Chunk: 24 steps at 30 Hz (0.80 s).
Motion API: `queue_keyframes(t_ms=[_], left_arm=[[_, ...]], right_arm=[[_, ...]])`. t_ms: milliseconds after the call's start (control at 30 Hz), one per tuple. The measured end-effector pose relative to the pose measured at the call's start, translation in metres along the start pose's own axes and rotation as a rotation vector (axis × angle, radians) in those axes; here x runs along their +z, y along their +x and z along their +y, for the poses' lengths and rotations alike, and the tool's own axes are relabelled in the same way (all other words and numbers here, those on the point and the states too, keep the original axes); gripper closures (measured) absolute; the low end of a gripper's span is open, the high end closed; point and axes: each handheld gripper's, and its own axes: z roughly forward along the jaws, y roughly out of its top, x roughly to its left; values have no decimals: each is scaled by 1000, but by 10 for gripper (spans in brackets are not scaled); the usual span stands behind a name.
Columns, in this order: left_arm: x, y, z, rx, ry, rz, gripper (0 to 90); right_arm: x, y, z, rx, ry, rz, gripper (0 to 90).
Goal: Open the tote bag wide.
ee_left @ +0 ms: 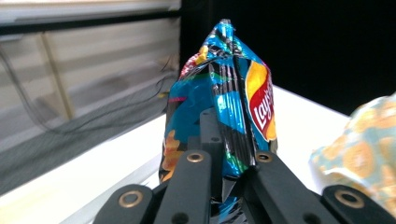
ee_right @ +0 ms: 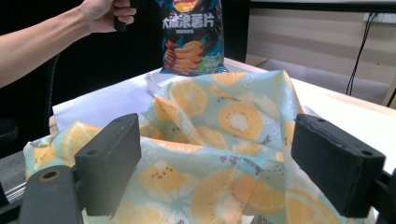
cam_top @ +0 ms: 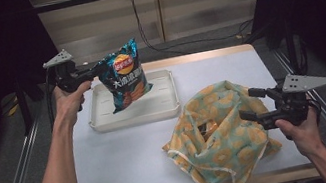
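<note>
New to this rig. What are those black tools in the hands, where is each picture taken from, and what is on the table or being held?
A person holds a two-jaw hand gripper in each hand. One picture comes from a camera above the table; the other two ride on the grippers.

The left gripper is clamped on a blue chip bag, holding it up over a white tray. The right gripper is open, its jaws apart beside a fruit-print cloth bag lying on the white table.

White table (cam_top: 128, 163) bears tray (cam_top: 164, 107), seemingly fruit-print bag (cam_top: 220, 137)
</note>
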Motion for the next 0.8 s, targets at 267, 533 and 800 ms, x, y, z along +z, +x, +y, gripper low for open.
queue_keyframes(t_ms=[267,533,800], left_arm=[[5,19,-13,9,42,20,900],[13,41,-24,-14,64,46,900],[18,61,-33,-39,87,92,897]], right_arm=[[1,0,-1,5,3,7,157],[4,2,1,0,5,20,154],[3,-2,0,5,6,13,148]])
